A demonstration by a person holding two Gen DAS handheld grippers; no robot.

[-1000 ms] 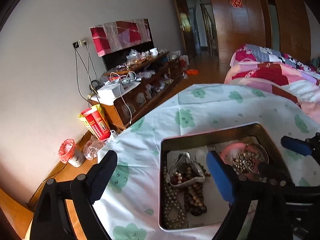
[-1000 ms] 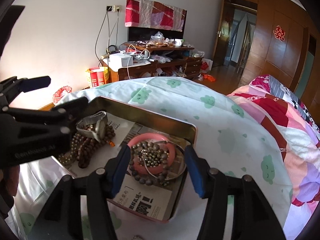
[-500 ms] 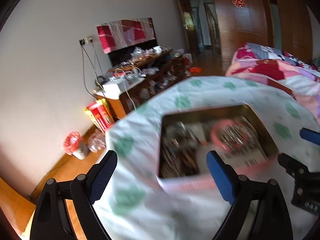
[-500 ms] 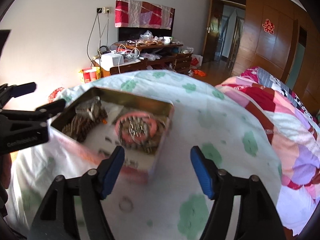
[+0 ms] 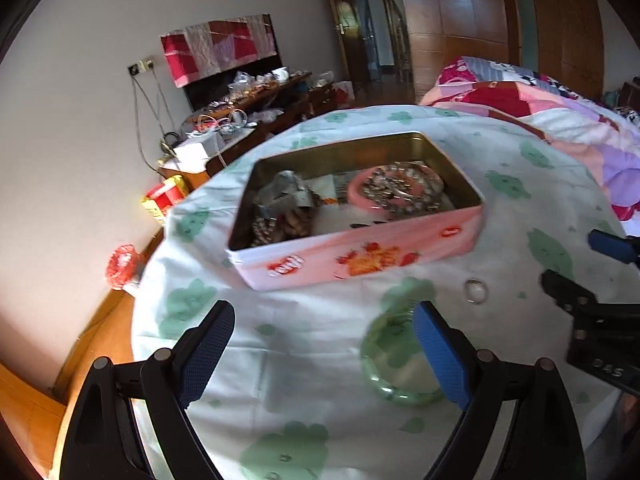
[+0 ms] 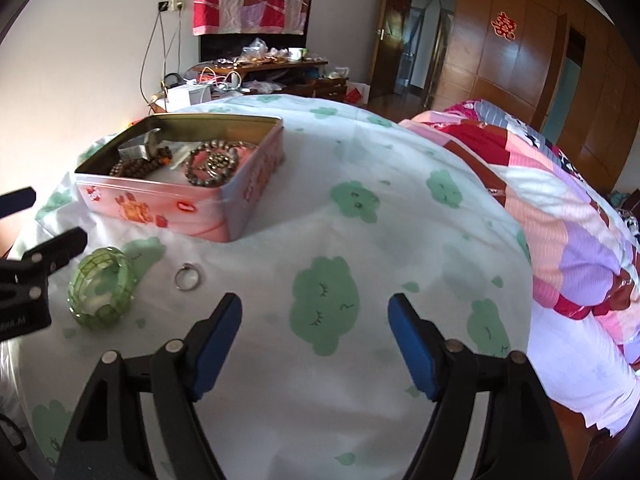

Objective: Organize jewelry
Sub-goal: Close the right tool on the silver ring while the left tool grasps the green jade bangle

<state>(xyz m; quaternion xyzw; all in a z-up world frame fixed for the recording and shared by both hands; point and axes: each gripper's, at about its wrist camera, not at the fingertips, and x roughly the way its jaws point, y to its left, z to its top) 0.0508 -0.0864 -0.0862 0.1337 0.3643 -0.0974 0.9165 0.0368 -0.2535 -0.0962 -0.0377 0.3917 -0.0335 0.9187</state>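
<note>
Left gripper (image 5: 324, 354): fingers spread wide, holding nothing, above the cloth
Right gripper (image 6: 315, 344): fingers wide apart, empty
Green bangle (image 6: 102, 287): on cloth beside silver ring (image 6: 187, 277)
Pink tin (image 6: 192, 212): holds bead bracelets (image 6: 212, 168)

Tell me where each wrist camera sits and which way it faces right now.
Left wrist: behind the open left gripper, low over the bed, facing the pink tin; green bangle near its right finger; right gripper at right edge.
Right wrist: behind the open right gripper, facing bedsheet; left gripper at left edge.
Shared: tin, bangle, silver ring.
</note>
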